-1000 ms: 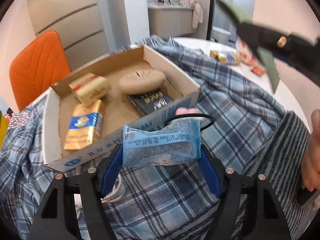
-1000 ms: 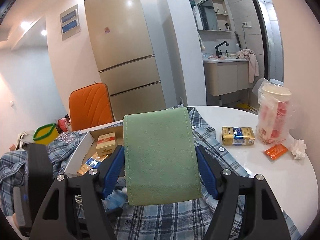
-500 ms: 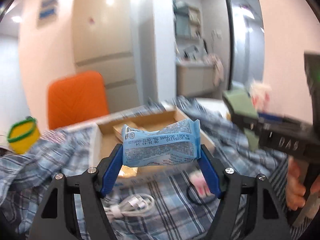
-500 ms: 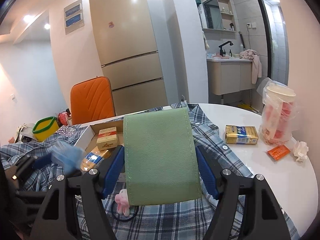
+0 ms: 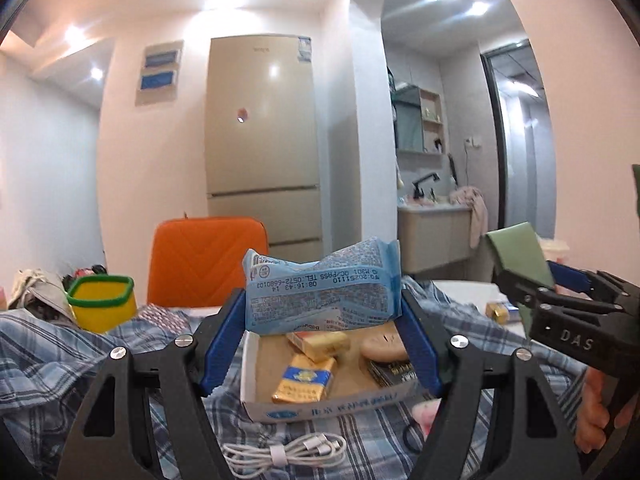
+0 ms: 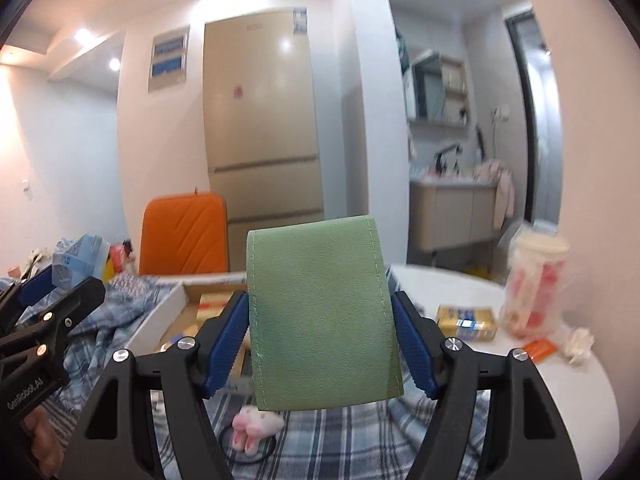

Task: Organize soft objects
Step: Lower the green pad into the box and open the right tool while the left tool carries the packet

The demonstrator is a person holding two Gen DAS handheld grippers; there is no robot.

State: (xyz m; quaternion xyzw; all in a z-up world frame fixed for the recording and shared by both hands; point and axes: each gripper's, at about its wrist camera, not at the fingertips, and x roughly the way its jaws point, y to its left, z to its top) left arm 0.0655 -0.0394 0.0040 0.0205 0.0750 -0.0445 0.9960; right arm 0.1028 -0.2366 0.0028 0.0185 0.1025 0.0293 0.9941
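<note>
My left gripper (image 5: pixel 322 326) is shut on a light blue tissue pack (image 5: pixel 322 288), held level above the plaid cloth (image 5: pixel 52 360). My right gripper (image 6: pixel 320 336) is shut on a soft green suede pouch (image 6: pixel 322 312), raised over the same cloth. Each gripper shows in the other's view: the right one (image 5: pixel 532 280) at the far right with the green pouch (image 5: pixel 520 254), the left one (image 6: pixel 44 292) at the far left with the blue pack (image 6: pixel 76 260). Below and beyond lies an open cardboard box (image 5: pixel 320 402) with small cartons and a tan oval thing (image 5: pixel 382 346) in it.
A coiled white cable (image 5: pixel 288 450) and a pink plush hair tie (image 6: pixel 256 428) lie on the cloth in front of the box. An orange chair (image 5: pixel 206 264) and a yellow bin (image 5: pixel 102 300) stand behind. On the white table (image 6: pixel 560 392) are a gold carton (image 6: pixel 466 318) and a bagged cup (image 6: pixel 534 280).
My left gripper has risen and tilted up from looking down into the box to looking level across the room, the blue pack still gripped. The right gripper shifted slightly, keeping the green pouch.
</note>
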